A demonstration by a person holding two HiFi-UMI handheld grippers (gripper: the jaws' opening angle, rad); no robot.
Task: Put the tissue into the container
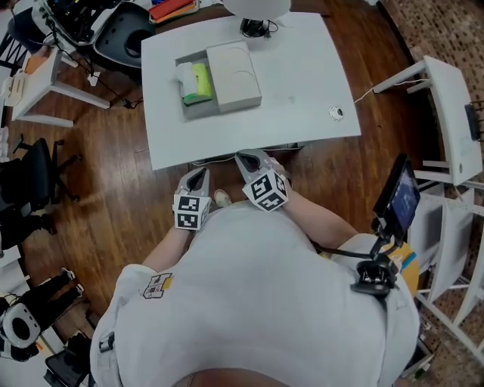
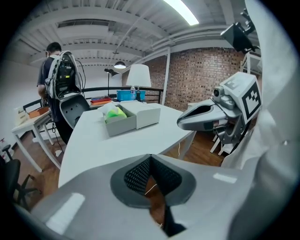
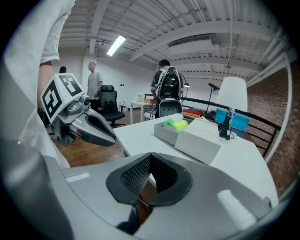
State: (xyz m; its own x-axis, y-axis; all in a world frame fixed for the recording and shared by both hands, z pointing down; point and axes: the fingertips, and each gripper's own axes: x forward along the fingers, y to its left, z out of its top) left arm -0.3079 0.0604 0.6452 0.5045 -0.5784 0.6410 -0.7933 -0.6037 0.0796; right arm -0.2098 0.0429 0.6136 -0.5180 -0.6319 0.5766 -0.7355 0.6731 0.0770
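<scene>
A grey open container (image 1: 198, 106) sits on the white table (image 1: 302, 83), toward its far left. Inside lie a green tissue pack (image 1: 200, 83) and a white one (image 1: 184, 75). A white lidded box (image 1: 234, 74) adjoins the container on its right. Both grippers hover off the table's near edge, close to the person's body. My left gripper (image 1: 199, 175) is shut and empty, as is my right gripper (image 1: 246, 159). In the left gripper view the container (image 2: 121, 124) with the green pack (image 2: 115, 113) lies well ahead of the left gripper (image 2: 150, 157). The right gripper view shows its gripper (image 3: 150, 157) equally far from the container (image 3: 168, 132).
A small round object (image 1: 336, 113) on a cord lies near the table's right edge. A lamp (image 1: 257, 9) stands at the far edge. A black chair (image 1: 125, 30) and side tables flank the table. A screen on a stand (image 1: 399, 198) is at my right. People stand in the background.
</scene>
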